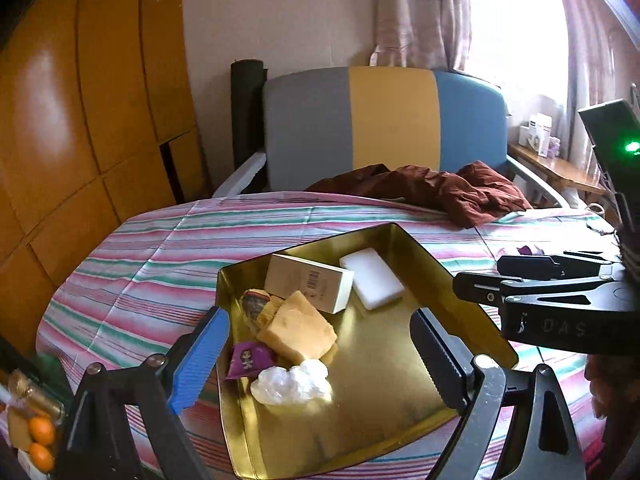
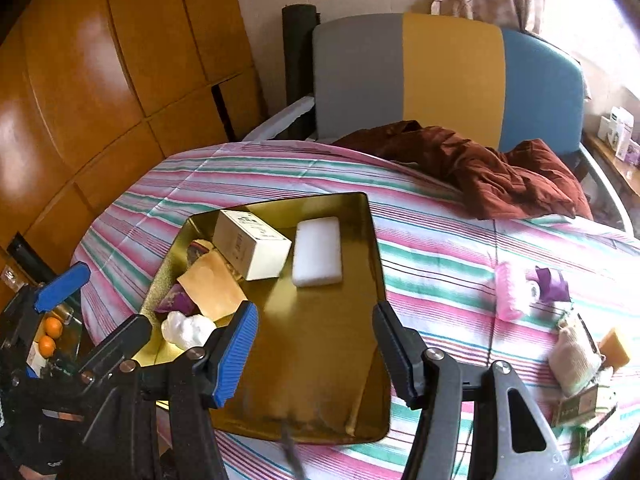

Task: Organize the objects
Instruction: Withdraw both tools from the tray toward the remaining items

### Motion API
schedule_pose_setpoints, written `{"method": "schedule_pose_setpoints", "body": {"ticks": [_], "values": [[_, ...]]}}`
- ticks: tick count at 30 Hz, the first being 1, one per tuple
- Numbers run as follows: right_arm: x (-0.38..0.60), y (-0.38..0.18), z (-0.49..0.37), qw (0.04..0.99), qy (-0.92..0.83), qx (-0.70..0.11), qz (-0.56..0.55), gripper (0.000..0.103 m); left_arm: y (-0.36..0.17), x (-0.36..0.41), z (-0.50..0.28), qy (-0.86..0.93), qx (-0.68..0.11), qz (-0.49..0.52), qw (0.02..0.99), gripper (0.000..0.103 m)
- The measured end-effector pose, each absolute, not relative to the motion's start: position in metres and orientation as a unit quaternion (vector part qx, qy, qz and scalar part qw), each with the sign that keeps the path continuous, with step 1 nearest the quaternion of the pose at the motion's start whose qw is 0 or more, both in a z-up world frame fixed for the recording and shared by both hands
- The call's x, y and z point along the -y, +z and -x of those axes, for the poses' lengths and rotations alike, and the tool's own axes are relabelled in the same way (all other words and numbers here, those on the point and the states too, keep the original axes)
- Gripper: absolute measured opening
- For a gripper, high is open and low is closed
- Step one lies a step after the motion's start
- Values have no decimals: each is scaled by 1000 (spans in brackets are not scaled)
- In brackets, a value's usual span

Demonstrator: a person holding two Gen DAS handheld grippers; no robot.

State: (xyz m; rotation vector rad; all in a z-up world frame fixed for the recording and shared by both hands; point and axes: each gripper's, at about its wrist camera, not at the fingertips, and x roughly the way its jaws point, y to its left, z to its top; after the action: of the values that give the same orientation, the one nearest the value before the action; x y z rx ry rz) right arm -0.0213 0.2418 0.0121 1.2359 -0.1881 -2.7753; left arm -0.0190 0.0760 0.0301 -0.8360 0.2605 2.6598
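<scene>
I see daylight from the window (image 1: pixel 516 20), blown white. Tray (image 2: pixel 320 360) glares gold. Edges bend; corners vignette dark.

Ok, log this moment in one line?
left gripper: open, empty | right gripper: open, empty | gold tray: holds white sponge, box | pink roll: on bed

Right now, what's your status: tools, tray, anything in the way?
Both tools open, empty: left, right, over the gold tray. Tray holds box, white sponge. Pink roll still out on bedspread. Nothing blocking.
</scene>
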Motion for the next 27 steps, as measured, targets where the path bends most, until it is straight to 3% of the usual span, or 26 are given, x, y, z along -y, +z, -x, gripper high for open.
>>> {"method": "schedule_pose_setpoints", "body": {"ticks": [18,27], "values": [[-277,3,5,1,-909,80,-409,61,29,-92,5,930,-120,286,198,93],[-342,-12,-9,-56,-895,117,-426,61,21,-110,6,918,-127,301,226,93]]}}
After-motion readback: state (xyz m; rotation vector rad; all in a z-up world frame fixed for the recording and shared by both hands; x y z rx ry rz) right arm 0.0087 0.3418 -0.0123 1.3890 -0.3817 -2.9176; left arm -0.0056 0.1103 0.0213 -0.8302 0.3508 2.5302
